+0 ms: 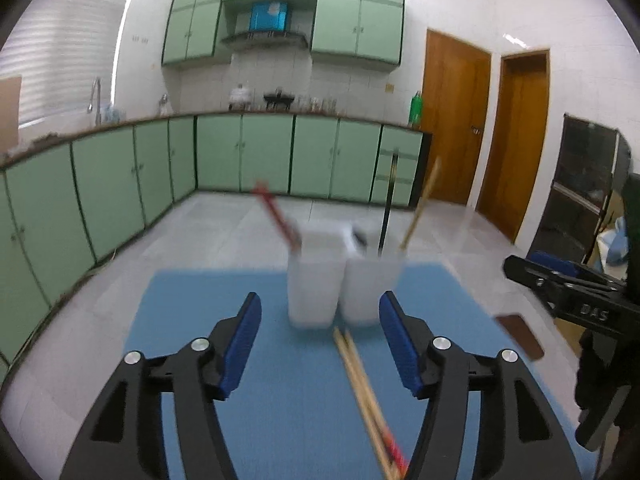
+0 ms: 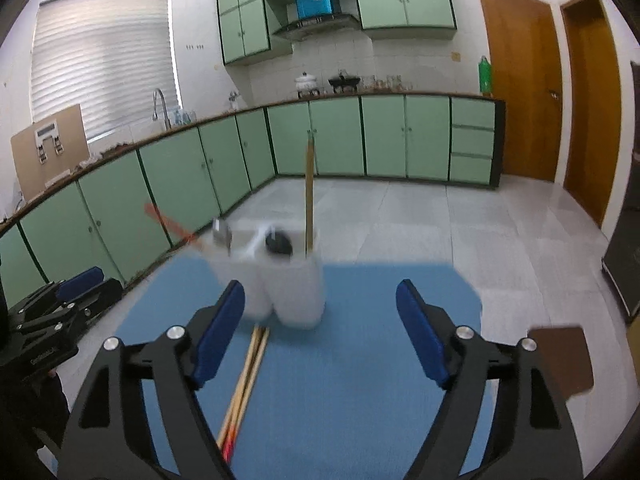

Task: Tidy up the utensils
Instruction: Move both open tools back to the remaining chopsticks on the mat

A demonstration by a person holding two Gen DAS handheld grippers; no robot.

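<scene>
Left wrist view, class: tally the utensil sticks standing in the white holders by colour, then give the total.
Red sticks: 1
Black sticks: 1
Tan wooden sticks: 1
Total: 3 standing in the white holders. The loose sticks lying on the blue mat are too blurred to count and are left out.

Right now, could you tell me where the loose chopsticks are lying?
The loose chopsticks lie flat on the blue mat, just in front of the two white holders, low centre in both wrist views.
</scene>
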